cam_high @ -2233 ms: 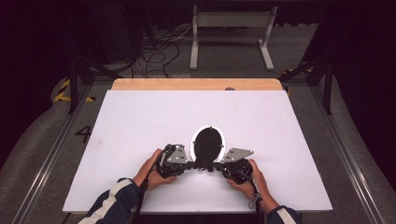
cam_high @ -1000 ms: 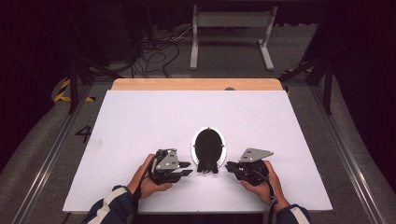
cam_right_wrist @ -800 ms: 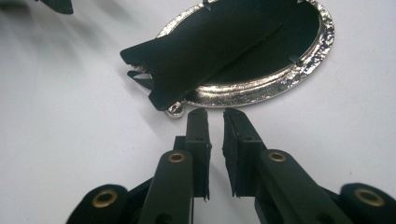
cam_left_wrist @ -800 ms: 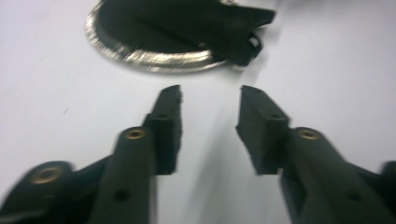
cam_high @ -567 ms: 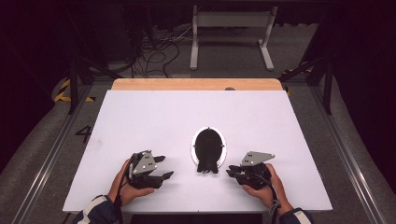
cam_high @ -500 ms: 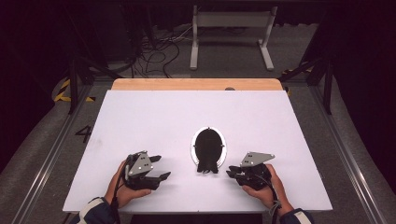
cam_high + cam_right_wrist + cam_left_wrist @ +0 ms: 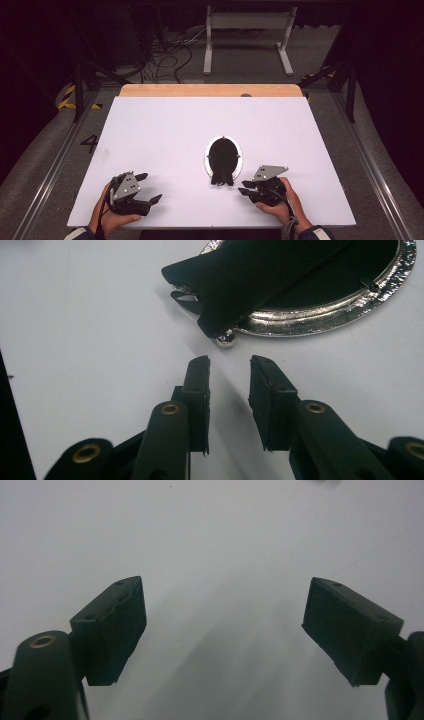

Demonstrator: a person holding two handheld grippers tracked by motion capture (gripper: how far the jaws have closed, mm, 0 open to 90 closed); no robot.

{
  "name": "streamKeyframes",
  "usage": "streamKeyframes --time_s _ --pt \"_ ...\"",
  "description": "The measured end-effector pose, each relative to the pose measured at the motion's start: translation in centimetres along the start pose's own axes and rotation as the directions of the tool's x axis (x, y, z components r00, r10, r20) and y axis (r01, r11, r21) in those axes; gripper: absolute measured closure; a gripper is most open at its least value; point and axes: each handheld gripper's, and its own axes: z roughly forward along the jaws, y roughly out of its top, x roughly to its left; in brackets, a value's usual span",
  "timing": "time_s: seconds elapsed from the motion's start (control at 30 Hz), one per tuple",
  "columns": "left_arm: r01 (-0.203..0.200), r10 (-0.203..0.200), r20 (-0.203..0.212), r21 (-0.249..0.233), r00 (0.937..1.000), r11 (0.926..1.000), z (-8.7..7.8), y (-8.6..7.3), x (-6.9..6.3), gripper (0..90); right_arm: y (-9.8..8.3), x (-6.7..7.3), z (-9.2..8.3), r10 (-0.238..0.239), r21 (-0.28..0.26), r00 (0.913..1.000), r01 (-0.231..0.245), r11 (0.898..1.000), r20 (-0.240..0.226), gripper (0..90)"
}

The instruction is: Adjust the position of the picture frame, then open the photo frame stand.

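Black cloth [image 7: 222, 161] lies draped over a shiny silver-rimmed oval dish [image 7: 239, 156] near the middle of the white table [image 7: 165, 135], one narrow end trailing off the rim toward me. Judging by the scene, I am in a release step: both hands sit back from the dish, holding nothing. My left gripper [image 7: 145, 190] rests well apart at the near left, and its fingers [image 7: 114, 625] have just been opening to a wide gap over bare table. My right gripper [image 7: 229, 371] sits just short of the dish's small ball foot [image 7: 226, 340], its fingers [image 7: 200, 390] narrowly parted, having just been opening, nothing between them. Next would likely be reaching forward for the trailing cloth end.
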Motion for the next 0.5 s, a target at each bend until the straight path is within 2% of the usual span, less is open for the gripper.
streamKeyframes --time_s 0.5 --pt "0.005 -0.005 0.005 0.023 1.0 0.9997 0.3 -0.4 0.2 17.4 0.9 0.4 1.7 -0.01 0.038 0.9999 0.011 0.999 -0.007 68.1"
